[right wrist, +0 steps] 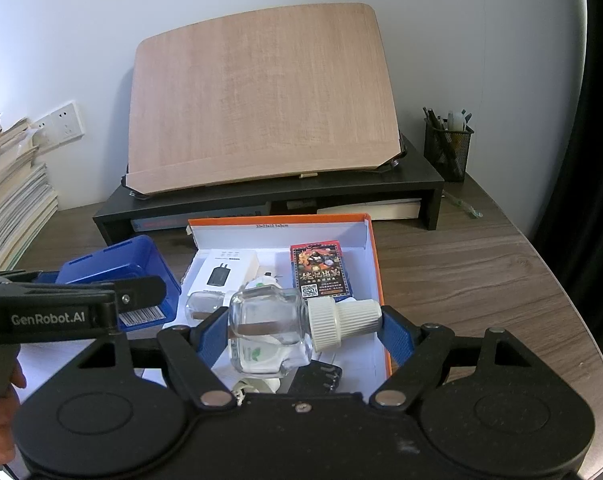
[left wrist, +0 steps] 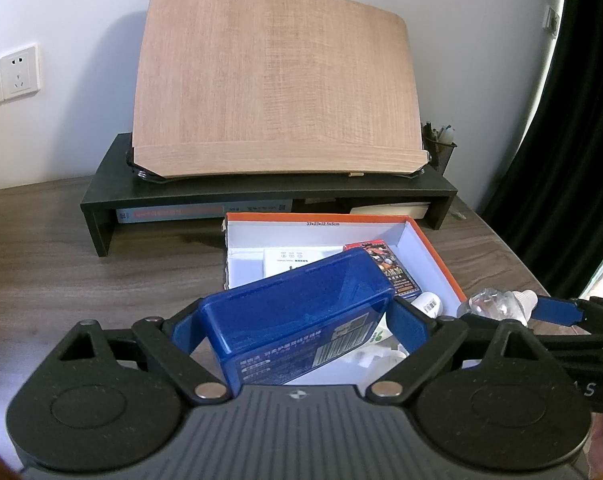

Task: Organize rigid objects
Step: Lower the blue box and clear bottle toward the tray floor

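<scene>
Left wrist view takes in the wooden board (left wrist: 275,80) propped on a black desk riser (left wrist: 261,196), and in front of it, on the dark wood desk (left wrist: 81,280), an open orange-edged box (left wrist: 433,248) with a white inside. The left gripper (left wrist: 301,320) is clamped across the ends of a blue plastic case (left wrist: 297,312), whose long axis runs side to side between the pads, tilted up toward the right; it hangs over the box's near left corner. In the right wrist view, the right gripper (right wrist: 301,324) grips a clear glass bottle (right wrist: 269,320) with a ribbed white cap (right wrist: 341,318), lying crosswise with the cap toward the right pad, above the box's near part. Inside the box lie a white charger carton (right wrist: 225,270) and a red card pack (right wrist: 321,272). Both held things already hang over the box, so the next move is probably straight down; the bottle looks nearer to free floor.
</scene>
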`<state>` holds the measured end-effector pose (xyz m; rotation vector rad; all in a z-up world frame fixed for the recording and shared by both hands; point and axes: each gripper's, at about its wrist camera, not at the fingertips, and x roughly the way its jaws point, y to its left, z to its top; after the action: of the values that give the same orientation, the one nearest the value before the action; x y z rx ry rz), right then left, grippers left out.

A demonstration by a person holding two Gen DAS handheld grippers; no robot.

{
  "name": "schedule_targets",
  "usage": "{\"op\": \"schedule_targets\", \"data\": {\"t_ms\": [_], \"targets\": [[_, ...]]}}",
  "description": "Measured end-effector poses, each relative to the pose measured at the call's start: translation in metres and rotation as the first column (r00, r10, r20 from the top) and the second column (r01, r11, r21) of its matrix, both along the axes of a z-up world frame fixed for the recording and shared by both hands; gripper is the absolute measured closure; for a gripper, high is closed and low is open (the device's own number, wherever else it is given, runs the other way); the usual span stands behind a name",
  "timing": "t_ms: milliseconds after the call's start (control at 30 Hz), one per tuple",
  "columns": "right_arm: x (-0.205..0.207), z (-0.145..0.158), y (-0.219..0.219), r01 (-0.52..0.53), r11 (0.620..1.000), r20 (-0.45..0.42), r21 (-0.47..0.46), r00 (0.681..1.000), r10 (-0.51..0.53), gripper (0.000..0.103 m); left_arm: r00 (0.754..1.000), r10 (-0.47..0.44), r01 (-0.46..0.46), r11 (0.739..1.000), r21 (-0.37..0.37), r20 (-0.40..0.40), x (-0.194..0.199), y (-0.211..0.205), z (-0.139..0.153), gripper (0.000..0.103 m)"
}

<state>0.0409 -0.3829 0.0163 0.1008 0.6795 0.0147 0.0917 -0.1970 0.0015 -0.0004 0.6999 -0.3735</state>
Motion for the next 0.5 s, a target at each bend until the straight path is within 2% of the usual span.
{"op": "schedule_targets", "data": {"t_ms": [500], "targets": [[0.008,-0.012,-0.003,0.001,1.000,-0.031,-0.003,1.000,-0.001,0.010,1.000,-0.005,0.005,1.000,0.004,-0.008,0.008,-0.002,-0.003,0.008]]}}
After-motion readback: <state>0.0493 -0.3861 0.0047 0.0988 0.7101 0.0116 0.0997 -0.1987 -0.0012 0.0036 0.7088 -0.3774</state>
